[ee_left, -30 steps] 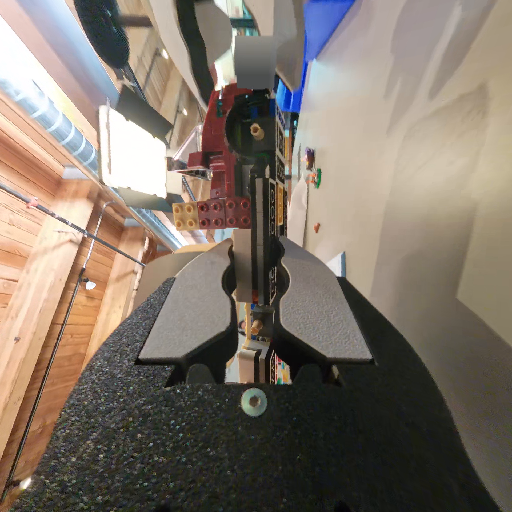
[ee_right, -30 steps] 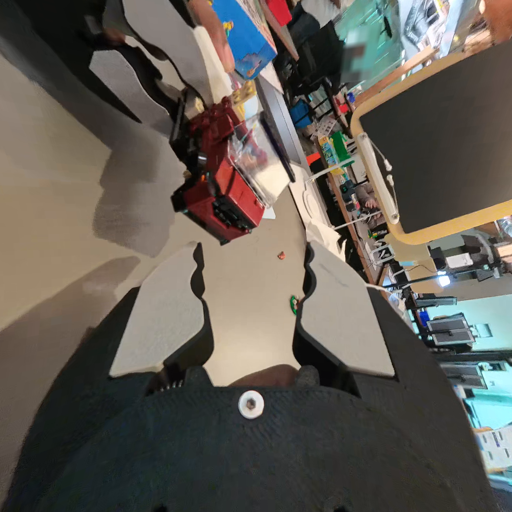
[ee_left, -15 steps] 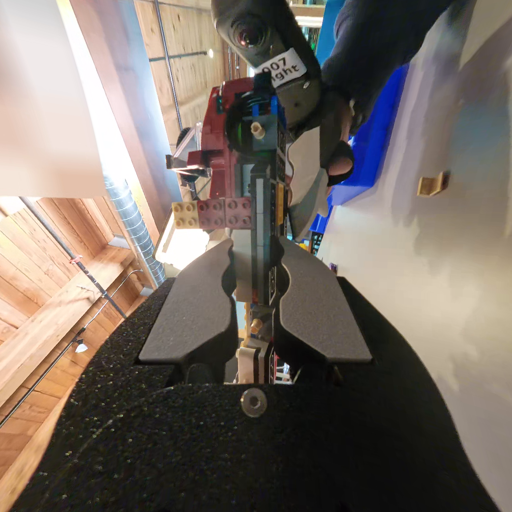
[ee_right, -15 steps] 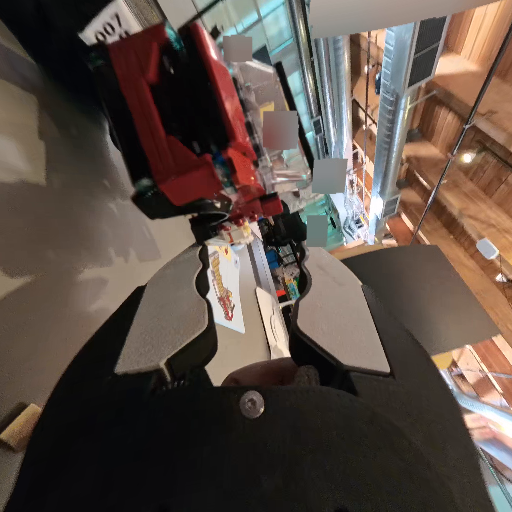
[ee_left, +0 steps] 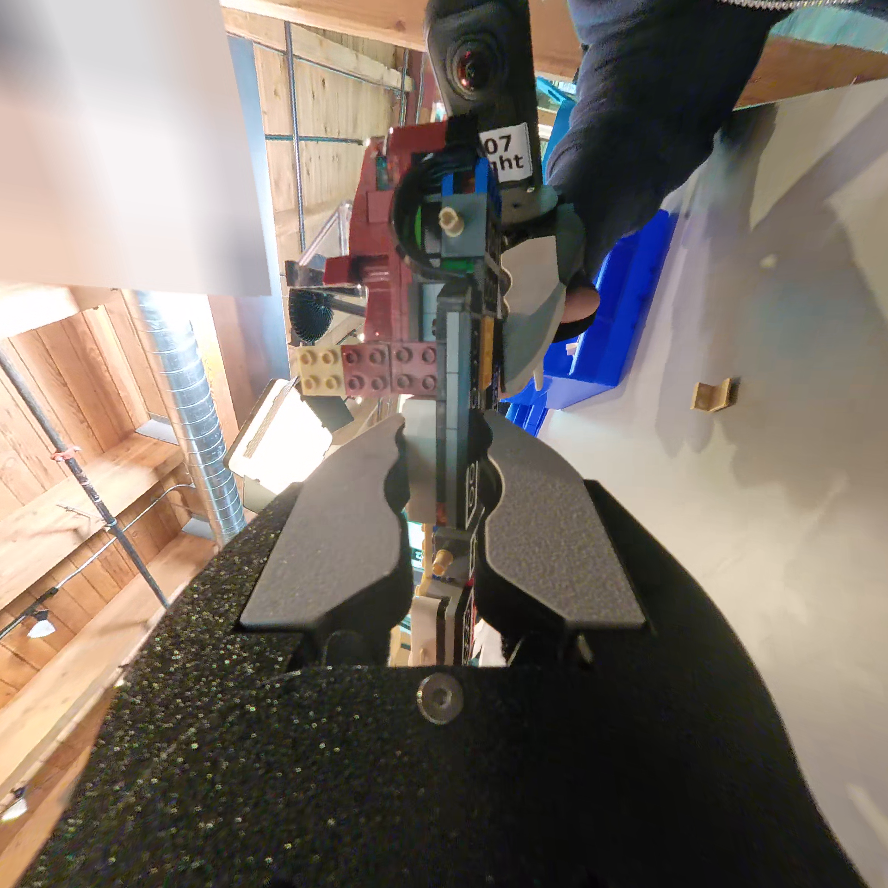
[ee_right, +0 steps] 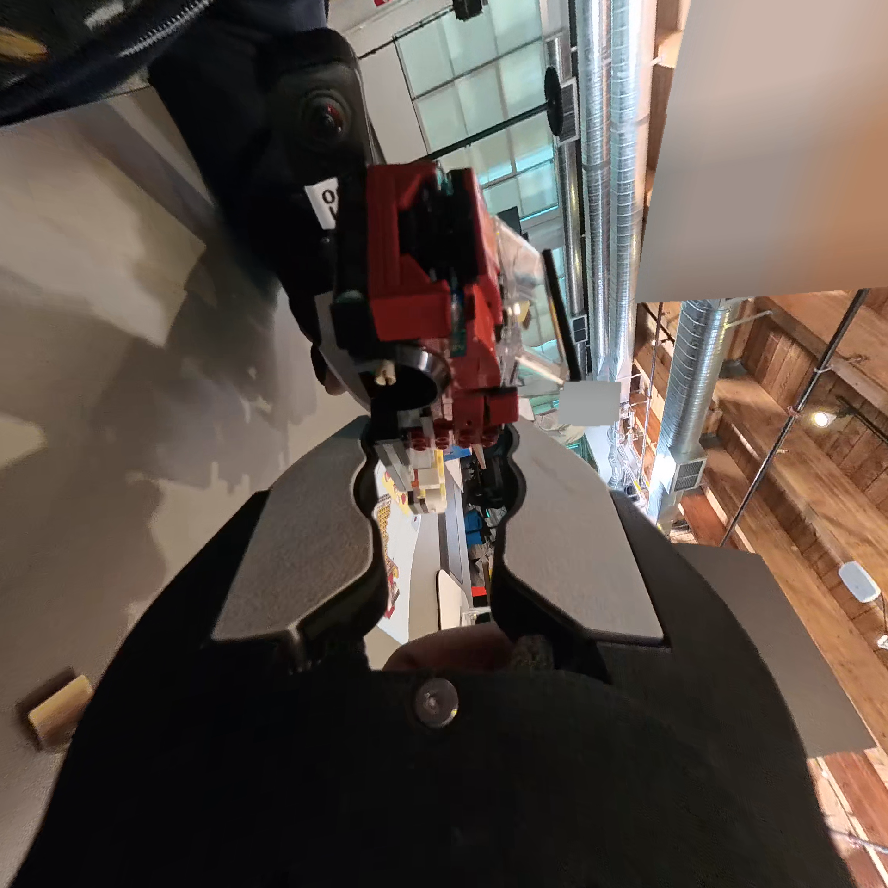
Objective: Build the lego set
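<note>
Left claw (ee_left: 444, 473) is clamped narrow on the grey-black chassis edge of a dark red brick-built vehicle (ee_left: 379, 269), held in the air above the tabletop (ee_left: 769, 480). Right claw (ee_right: 439, 449) is part open around the model's studded end (ee_right: 461, 432); pad contact can't be confirmed. A tan brick (ee_left: 713, 395) lies loose on the tabletop. Beyond it sits a blue bin (ee_left: 624, 312); its contents can't be made out.

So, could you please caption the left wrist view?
Left hand-held gripper clamps a dark-red toy-brick model beside the pale table.
</note>
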Tool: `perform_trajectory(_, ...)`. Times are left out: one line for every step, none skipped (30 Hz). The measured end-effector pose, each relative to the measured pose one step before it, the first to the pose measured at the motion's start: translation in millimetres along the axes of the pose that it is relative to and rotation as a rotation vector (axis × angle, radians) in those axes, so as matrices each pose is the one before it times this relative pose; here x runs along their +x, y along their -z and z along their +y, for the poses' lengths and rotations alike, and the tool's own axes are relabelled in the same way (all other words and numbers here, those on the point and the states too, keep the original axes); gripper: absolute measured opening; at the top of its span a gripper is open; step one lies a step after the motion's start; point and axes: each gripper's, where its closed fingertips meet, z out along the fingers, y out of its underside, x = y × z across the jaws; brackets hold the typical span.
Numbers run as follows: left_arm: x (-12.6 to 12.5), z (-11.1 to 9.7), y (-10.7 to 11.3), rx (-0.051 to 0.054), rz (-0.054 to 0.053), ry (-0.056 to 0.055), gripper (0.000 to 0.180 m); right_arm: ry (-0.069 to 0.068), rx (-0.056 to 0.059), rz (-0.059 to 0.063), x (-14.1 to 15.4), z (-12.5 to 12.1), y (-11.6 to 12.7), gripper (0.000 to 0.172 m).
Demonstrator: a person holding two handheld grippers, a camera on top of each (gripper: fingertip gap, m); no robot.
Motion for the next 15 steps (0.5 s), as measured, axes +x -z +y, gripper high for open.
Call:
perform_trajectory(-0.4,-0.16,0.05,0.0047,-0.0011,0.0079,0.024,0.0014,0.0069,0.005,0.58,-1.08,-0.46,0.049)
perform_trajectory(-0.5,0.45,0.02,0.0011,-0.0026,0.0058,0.024,-0.0003,0.0026,0.0043,0.39,-0.49,-0.56,0.049)
perform_trajectory(-0.4,0.57,-0.02,0.0007,-0.0014,0.005,0.024,0.0,0.0006,0.0034,0.22,-0.11,-0.39,0.048)
perform_trajectory(-0.2,0.82,-0.03,-0.0011,-0.0007,0.0017,0.024,-0.0017,0.0007,0.0025,0.04,0.06,-0.34,0.048)
perform_trajectory(-0.18,0.93,-0.35,-0.0026,-0.0011,0.001,0.024,-0.0023,0.0014,0.0029,0.16,-0.07,-0.39,0.048)
perform_trajectory(-0.34,0.61,-0.14,-0.0013,-0.0007,0.0059,0.024,0.0,0.001,0.0034,0.12,-0.16,-0.33,0.048)
perform_trajectory(-0.05,0.36,0.01,0.0003,0.0012,0.0074,0.024,-0.0021,0.0019,-0.0002,-0.15,-0.49,-0.42,0.048)
perform_trajectory(0.2,0.54,-0.02,-0.0006,0.0013,0.0033,0.024,-0.005,0.0025,-0.0026,-0.16,-0.61,-0.53,0.048)
perform_trajectory(0.06,0.37,0.04,-0.0013,0.0012,0.0037,0.024,-0.0013,0.001,-0.0019,0.03,-0.3,-0.61,0.048)
perform_trajectory(-0.07,0.37,-0.05,-0.0008,0.0013,0.006,0.024,0.0018,0.0004,-0.0014,0.21,-0.18,-0.57,0.048)
perform_trajectory(-0.17,0.63,0.02,-0.002,0.0016,0.0062,0.024,0.0017,-0.0008,-0.0011,0.17,0.04,-0.57,0.048)
perform_trajectory(-0.32,1.04,0.04,-0.0038,0.0008,0.0042,0.024,0.0007,-0.0024,0.0007,0.34,0.25,-0.78,0.048)
perform_trajectory(-0.63,1.06,0.04,-0.0044,-0.0006,0.0051,0.024,-0.0002,-0.0025,0.0039,0.43,0.12,-0.74,0.048)
perform_trajectory(-0.96,0.73,0.07,-0.0031,-0.0023,0.0036,0.024,-0.0031,-0.0015,0.0064,0.58,-0.17,-0.74,0.048)
perform_trajectory(-1.24,0.44,0.04,-0.0029,-0.004,0.0016,0.024,-0.0032,-0.0025,0.0104,0.97,-0.07,-0.79,0.048)
